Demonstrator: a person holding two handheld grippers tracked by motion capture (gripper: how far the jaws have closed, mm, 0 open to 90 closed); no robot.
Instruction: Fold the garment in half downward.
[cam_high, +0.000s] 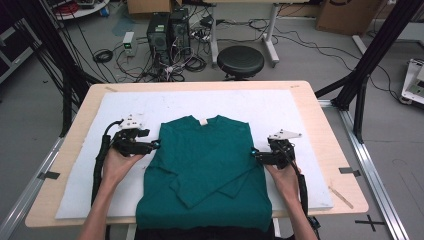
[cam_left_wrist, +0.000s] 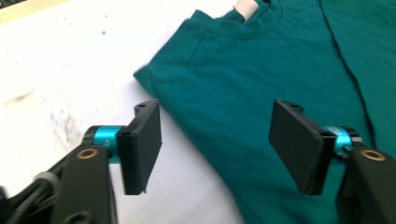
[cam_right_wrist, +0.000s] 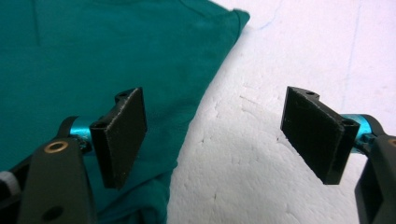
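- work in hand: folding a green shirt (cam_high: 205, 165) on a white foam sheet (cam_high: 280, 107) that covers the wooden table (cam_high: 345, 172).
- position: the shirt lies flat at the middle of the sheet, collar and white neck label (cam_high: 203, 122) at the far side, hem hanging just over the near edge of the table.
- done, as judged from the lay: both sleeves (cam_high: 210, 186) are folded inward and cross over the lower chest in a shallow v; the side edges run fairly straight.
- left, as judged: the body is not yet folded across its length; the hem half is not yet brought up toward the collar.
- left tool (cam_high: 156, 145): jaws stand wide with nothing between them; it hangs above the shirt's shoulder edge, clear of the cloth, as the left gripper view confirms (cam_left_wrist: 217, 149).
- right tool (cam_high: 255, 151): jaws wide and empty, held above the opposite side edge, half over cloth and half over foam (cam_right_wrist: 215, 140).
- materials: the shirt is soft matte knit with a ribbed collar and stitched seams; a few shallow creases.
- the foam sheet is pebbled, faintly cracked and smudged in places.
- the tool pads are flat black rectangular plates with a fine grainy face, set on blue metal collars.
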